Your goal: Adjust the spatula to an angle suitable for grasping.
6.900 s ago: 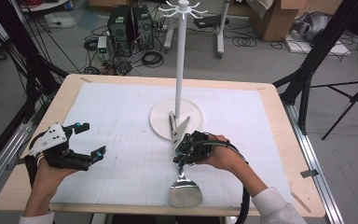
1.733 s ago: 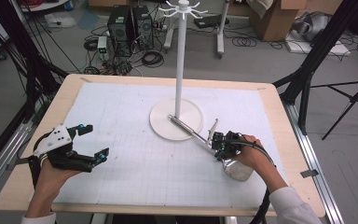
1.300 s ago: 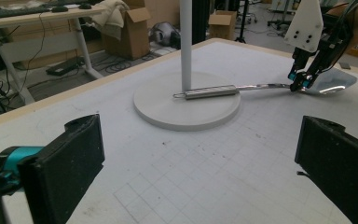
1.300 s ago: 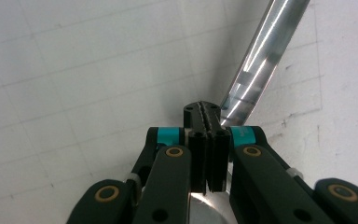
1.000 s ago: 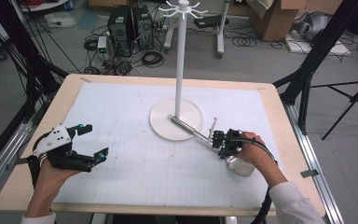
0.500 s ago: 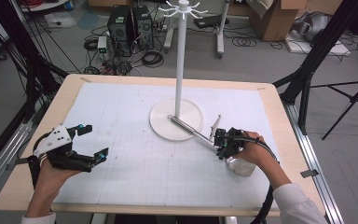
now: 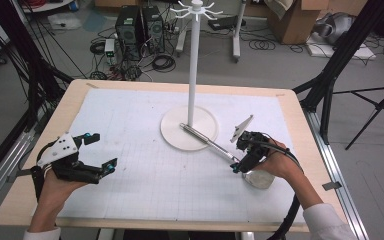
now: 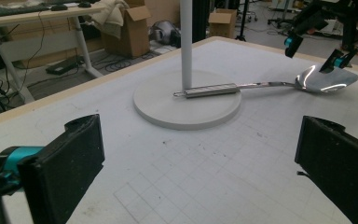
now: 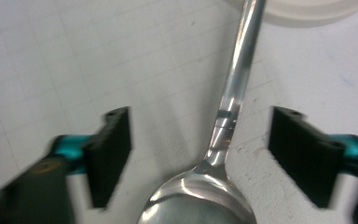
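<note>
A large steel spoon [image 7: 215, 145] lies on the white mat. Its handle end rests on the round base [image 7: 176, 134] of a white hook stand, and its bowl [image 7: 258, 179] is near the person's right hand. My right gripper [image 7: 239, 163] hovers just above the spoon's neck [image 9: 225, 122]. Its jaws have just been opening and now stand wide on either side of the neck without touching it. My left gripper [image 7: 102, 150] rests open at the left of the mat with nothing between its fingers. The left gripper view shows the spoon [image 8: 261, 85] and the right gripper [image 8: 314, 53] beyond the stand.
The stand's tall white pole [image 7: 194, 65] rises from its base at mid-table, with hooks at the top. The gridded mat [image 7: 140, 170] covers most of the wooden table. Black frame legs, cables and boxes stand on the floor around it.
My right gripper has let go of the spoon's neck and risen a little above it. The spoon stays put, handle on the stand's base. The left gripper has not moved.
</note>
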{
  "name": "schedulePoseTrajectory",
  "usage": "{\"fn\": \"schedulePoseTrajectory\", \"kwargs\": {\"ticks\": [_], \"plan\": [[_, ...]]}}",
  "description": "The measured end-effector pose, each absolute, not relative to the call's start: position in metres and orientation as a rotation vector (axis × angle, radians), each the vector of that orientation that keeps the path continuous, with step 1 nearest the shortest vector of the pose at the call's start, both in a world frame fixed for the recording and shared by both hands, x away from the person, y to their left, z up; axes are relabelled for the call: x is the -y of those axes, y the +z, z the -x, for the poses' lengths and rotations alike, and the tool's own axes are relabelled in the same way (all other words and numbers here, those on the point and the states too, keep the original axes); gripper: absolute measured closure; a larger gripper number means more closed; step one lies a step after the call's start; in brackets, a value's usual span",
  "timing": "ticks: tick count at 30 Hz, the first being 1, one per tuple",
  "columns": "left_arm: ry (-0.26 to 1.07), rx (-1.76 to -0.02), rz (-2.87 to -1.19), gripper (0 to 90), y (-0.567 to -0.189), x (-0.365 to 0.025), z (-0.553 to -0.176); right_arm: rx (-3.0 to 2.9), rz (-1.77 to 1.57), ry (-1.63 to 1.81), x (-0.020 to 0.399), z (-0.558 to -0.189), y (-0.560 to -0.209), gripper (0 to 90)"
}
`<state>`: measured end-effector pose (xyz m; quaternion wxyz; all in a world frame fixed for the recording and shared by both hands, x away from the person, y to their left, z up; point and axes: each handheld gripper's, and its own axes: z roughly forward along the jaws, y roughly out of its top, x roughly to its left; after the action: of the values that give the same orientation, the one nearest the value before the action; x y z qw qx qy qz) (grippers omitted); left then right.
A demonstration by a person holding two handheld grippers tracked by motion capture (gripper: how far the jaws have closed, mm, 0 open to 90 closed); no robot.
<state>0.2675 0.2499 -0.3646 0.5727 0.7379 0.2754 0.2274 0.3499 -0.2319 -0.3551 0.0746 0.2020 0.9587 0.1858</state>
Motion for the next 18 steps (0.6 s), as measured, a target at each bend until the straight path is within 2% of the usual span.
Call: {"fn": "schedulePoseTrajectory", "kwargs": {"ticks": [3,4,18], "plan": [[0.528,-0.644,-1.735,1.8,-0.364,-0.249,-0.268,-2.832,-0.646,0.654,0.235,-0.349,-0.348,6.4],[0.526,-0.639,-1.735,1.8,-0.365,-0.248,-0.268,-2.816,-0.651,0.681,0.235,-0.35,-0.347,0.2],[0.526,-0.637,-1.733,1.7,-0.364,-0.247,-0.267,-2.759,-0.71,0.655,0.228,-0.361,-0.338,0.4]]}}
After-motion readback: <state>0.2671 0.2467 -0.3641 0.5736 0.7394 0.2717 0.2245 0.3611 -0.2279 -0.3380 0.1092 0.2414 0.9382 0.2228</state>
